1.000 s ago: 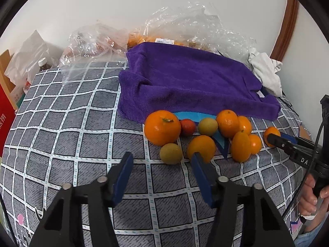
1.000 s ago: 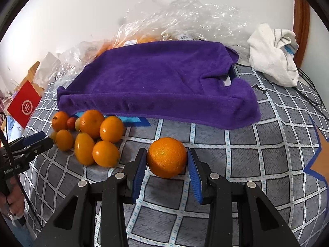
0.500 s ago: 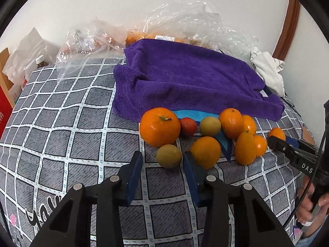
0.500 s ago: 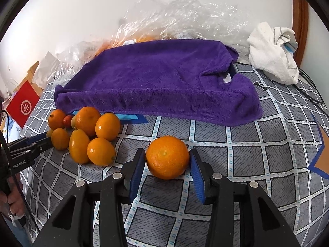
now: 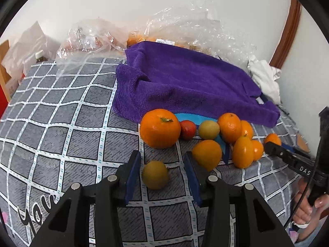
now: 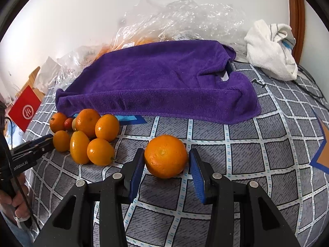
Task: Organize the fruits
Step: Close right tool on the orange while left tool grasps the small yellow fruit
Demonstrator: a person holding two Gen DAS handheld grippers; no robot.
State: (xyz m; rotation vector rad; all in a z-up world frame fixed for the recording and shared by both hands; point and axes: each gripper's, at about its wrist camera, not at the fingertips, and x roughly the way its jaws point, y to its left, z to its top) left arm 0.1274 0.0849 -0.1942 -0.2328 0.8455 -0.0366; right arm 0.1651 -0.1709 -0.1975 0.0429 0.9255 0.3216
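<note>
Over on the left side of the checked bedspread (image 5: 61, 111), the left gripper (image 5: 162, 170) has pushed forward since a second ago: the small yellow-green fruit (image 5: 155, 175), which then lay ahead of its blue pads, now sits between them. The jaws are spread, with a gap on both sides of the fruit, so nothing is gripped. Just beyond it the big orange (image 5: 160, 128) heads the cluster of citrus (image 5: 242, 142) lying along the front edge of the purple towel (image 5: 185, 84).

To the right, apart from that cluster, a lone orange (image 6: 165, 156) rests on the bedspread between the pads of the right gripper (image 6: 166, 170). These jaws have narrowed around it; the left pad looks to be touching, the right one shows a sliver of gap, so it is released rather than clenched.
</note>
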